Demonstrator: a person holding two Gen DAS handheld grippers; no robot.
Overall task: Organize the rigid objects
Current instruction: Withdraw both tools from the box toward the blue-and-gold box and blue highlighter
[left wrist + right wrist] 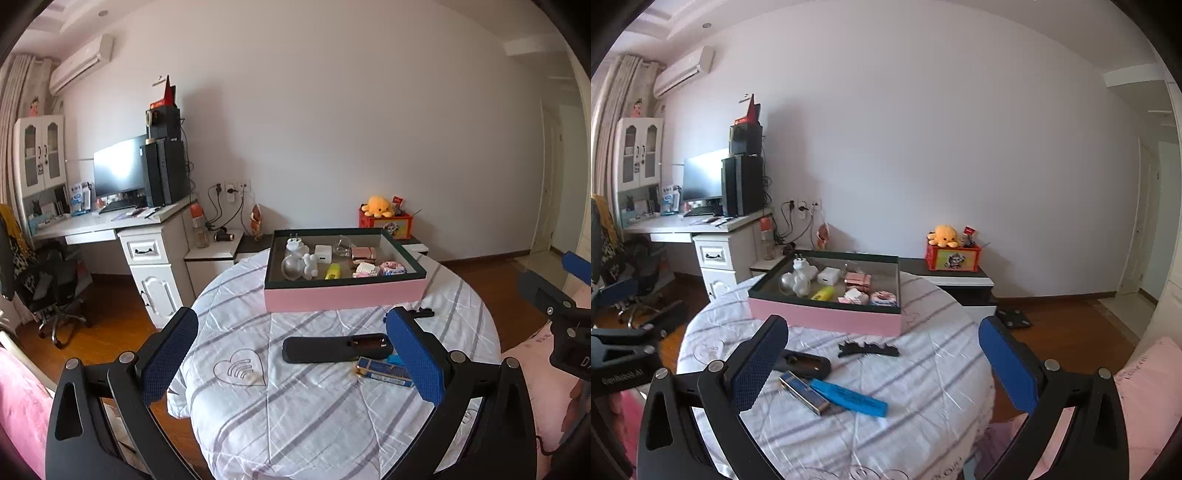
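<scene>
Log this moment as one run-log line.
left gripper: open, empty | right gripper: open, empty | pink box: partly filled | on cloth: black remote, blue marker, black hair clip

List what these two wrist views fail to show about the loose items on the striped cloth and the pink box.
- Blue flat packet: print too small in the right wrist view; nearly hidden behind a gripper finger in the left.
- Black remote-like case: one end covered by a finger in the right wrist view.
- Pink box: small contents too tiny to identify.
- Black hair clip: mostly hidden in the left wrist view.

desk (pixel 110 218) with monitor (pixel 118 166); yellow plush octopus (pixel 377 206) on box.
</scene>
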